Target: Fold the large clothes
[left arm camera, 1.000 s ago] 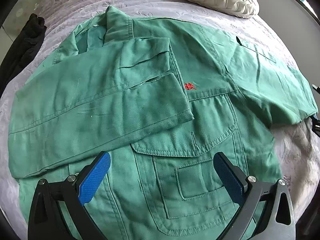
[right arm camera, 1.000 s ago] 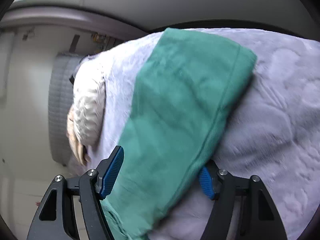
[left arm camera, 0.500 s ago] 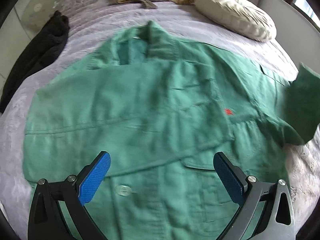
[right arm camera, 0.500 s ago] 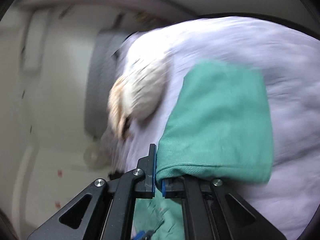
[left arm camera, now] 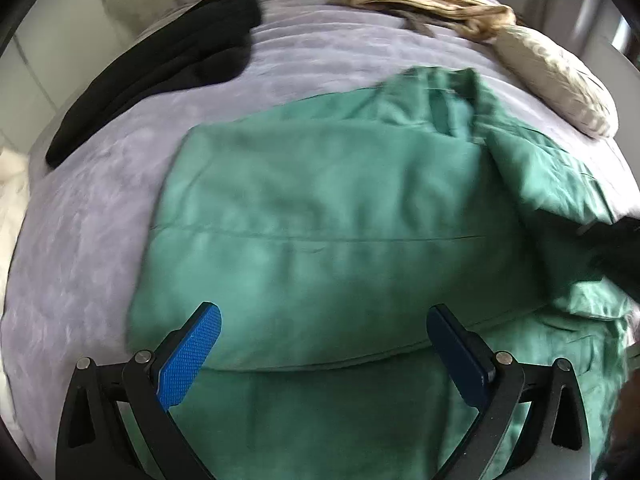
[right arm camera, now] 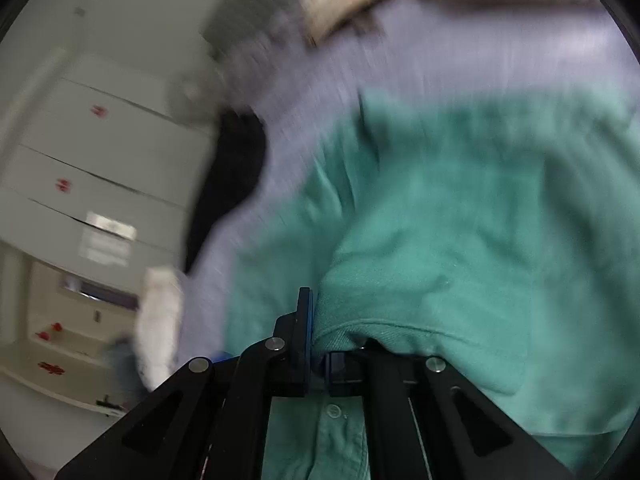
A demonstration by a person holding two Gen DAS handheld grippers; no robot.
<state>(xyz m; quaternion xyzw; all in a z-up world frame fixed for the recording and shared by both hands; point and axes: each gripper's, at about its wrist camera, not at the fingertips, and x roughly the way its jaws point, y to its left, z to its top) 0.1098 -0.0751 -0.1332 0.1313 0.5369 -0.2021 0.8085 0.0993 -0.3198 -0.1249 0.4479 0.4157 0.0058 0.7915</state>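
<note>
Two claws at work on one green work jacket, which lies on the bed over a lilac quilted cover. Right claw: jaws nearly together, pinching the hemmed end of the jacket's right sleeve. The jaws closed down from a wide stance within the last second, and the cloth sits between them. The grip is at the cuff, presumably so the whole sleeve trails behind and can be laid across the body in one sweep. View blurred; finer detail not readable.

Left claw: jaws wide, nothing between them, poised above the lower part of the jacket where the left sleeve already lies folded across. Likely free to pin or smooth the cloth.

Black garment and beige pillow lie clear of the jacket.
</note>
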